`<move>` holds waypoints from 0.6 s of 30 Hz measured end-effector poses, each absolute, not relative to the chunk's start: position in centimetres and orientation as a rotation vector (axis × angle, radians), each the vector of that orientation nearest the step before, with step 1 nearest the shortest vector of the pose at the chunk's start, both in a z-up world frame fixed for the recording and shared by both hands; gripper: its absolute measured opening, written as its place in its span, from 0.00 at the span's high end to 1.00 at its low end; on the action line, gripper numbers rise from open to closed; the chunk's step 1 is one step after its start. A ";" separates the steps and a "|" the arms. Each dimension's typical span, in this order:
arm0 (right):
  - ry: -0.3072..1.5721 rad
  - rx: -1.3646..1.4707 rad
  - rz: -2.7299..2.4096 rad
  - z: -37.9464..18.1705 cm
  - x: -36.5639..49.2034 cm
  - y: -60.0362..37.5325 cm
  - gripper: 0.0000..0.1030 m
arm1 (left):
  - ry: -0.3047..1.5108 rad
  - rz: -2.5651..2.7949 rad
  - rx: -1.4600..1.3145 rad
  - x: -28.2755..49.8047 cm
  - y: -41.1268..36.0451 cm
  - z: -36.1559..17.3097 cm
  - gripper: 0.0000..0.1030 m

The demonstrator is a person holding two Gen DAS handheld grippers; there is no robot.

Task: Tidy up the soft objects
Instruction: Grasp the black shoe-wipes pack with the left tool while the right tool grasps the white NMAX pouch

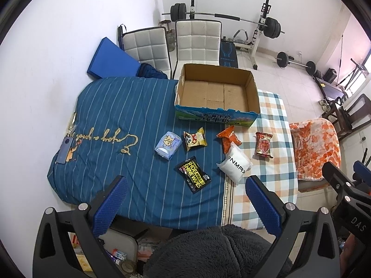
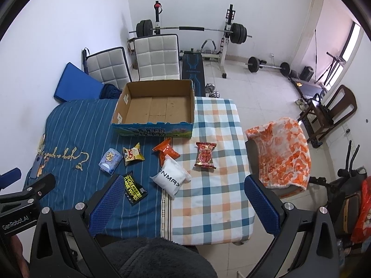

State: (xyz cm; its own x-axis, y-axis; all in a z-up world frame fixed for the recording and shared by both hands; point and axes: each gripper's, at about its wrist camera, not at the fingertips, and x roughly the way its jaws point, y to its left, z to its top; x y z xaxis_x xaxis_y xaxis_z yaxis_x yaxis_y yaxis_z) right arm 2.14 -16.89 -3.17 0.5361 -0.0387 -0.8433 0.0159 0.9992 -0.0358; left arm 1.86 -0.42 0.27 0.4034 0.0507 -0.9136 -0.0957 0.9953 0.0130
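An empty cardboard box [image 1: 216,91] [image 2: 155,105] stands at the far side of the cloth-covered table. In front of it lie several soft packets: a light blue tissue pack [image 1: 167,145] [image 2: 110,160], a yellow snack bag [image 1: 195,139] [image 2: 132,154], an orange packet [image 1: 228,137] [image 2: 166,151], a red packet [image 1: 263,144] [image 2: 205,155], a white pouch [image 1: 235,165] [image 2: 170,178] and a black shoe-wipes pack [image 1: 194,177] [image 2: 134,188]. My left gripper [image 1: 185,202] is open and empty above the near edge. My right gripper [image 2: 183,201] is open and empty beside it.
A phone [image 1: 65,150] lies at the table's left edge on the blue striped cloth [image 1: 116,115]. An orange blanket [image 2: 281,155] covers a seat to the right. White chairs [image 1: 197,41] and a barbell rack [image 2: 192,29] stand behind the table.
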 end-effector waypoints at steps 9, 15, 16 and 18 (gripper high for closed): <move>1.155 0.038 -0.072 -11.1 7.6 -19.6 0.00 | 1.226 0.175 -0.109 5.0 1.2 -4.9 0.00; 1.403 0.135 -0.083 -23.7 14.7 -20.9 0.00 | 1.383 0.238 -0.136 8.2 2.2 -14.2 0.00; 1.433 0.149 -0.084 -25.9 15.6 -20.8 0.00 | 1.401 0.249 -0.135 8.7 2.3 -16.0 0.00; 1.496 0.180 -0.103 -30.4 17.0 -20.7 0.00 | 1.448 0.276 -0.134 9.5 2.4 -19.0 0.00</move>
